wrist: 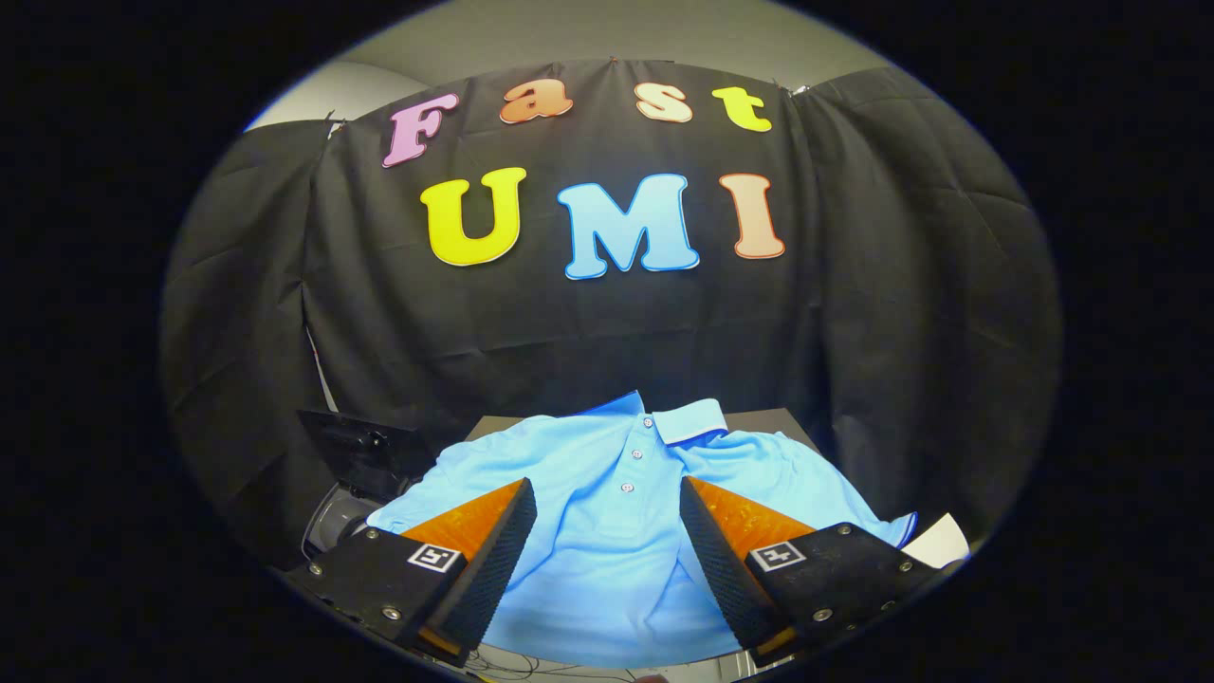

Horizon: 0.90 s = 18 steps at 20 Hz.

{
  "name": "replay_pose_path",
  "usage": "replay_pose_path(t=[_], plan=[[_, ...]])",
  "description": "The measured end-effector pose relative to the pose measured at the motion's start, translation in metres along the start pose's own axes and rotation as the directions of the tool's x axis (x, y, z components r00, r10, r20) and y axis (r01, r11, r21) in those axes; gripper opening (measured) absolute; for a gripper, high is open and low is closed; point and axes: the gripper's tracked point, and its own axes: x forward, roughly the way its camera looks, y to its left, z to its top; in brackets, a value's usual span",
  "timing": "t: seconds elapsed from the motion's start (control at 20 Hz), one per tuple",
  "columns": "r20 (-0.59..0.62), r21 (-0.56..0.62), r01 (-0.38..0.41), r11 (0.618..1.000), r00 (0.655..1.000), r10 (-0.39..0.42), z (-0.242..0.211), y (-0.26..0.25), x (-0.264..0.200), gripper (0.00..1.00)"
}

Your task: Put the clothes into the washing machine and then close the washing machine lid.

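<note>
While your gripper hovers at the bottom centre of the frame, its two fingers stand wide apart and hold nothing, with one fingertip left of centre and the other to its right. Between those fingers, and spreading beyond them, you see the light blue short-sleeved polo shirt lying flat, front side up. Its button placket runs up the middle just ahead of the fingertips, and its collar sits above that, near the centre of the frame, with a darker edge along the fold. You cannot tell whether the fingers touch the fabric or hang just over it. Under the shirt's far edge a dark flat tabletop peeks out on either side of the collar. At lower left, beside the shirt's sleeve, you have a dark washing machine with its lid raised. At lower right, just past the shirt's other sleeve, a white sheet corner shows.
</note>
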Motion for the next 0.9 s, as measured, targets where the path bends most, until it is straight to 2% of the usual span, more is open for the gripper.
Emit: replay_pose_path(t=[0.25,0.45,0.65,0.9], plan=[[-0.094,-0.059,0.024,0.998,0.995,-0.030,-0.011,-0.009,0.034,0.95],[-0.195,-0.082,-0.015,0.997,0.981,-0.001,-0.026,-0.006,0.048,0.95],[-0.277,-0.011,-0.056,0.998,0.960,0.050,-0.041,-0.004,0.054,0.95],[-0.294,-0.060,-0.055,0.997,0.955,0.035,-0.046,-0.003,0.054,0.94]])
